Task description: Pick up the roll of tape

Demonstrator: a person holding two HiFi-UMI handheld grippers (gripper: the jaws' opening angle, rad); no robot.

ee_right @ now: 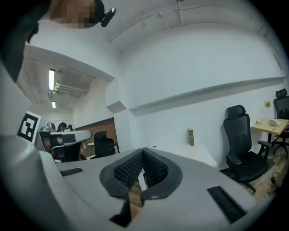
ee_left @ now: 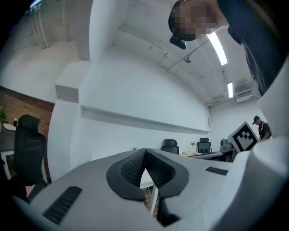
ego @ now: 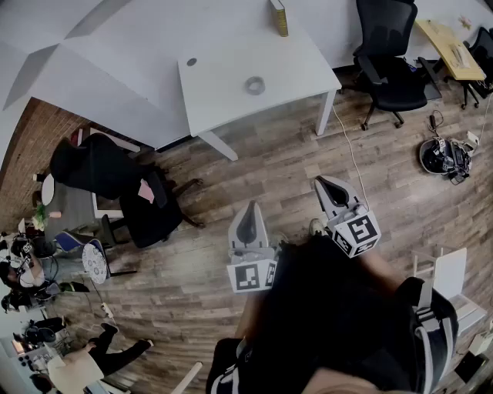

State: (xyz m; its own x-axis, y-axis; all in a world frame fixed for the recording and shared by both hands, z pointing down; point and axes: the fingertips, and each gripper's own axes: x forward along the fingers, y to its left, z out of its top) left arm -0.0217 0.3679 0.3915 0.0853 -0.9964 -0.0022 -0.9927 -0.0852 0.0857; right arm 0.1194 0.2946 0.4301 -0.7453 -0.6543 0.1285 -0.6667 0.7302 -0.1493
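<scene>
Left tool (ego: 249, 206) and right tool (ego: 322, 183), both closed, hang far from tape (ego: 255, 85).

We counted two hand-held grippers, the left hand-held gripper (ego: 248, 218) and the right hand-held gripper (ego: 330, 189). We also counted one roll of tape (ego: 255, 85), one book (ego: 279, 17), one white surface (ego: 219, 92), one wooden surface (ego: 451, 48), and two black office chairs (ego: 389, 69) (ego: 484, 46) at the right.
</scene>
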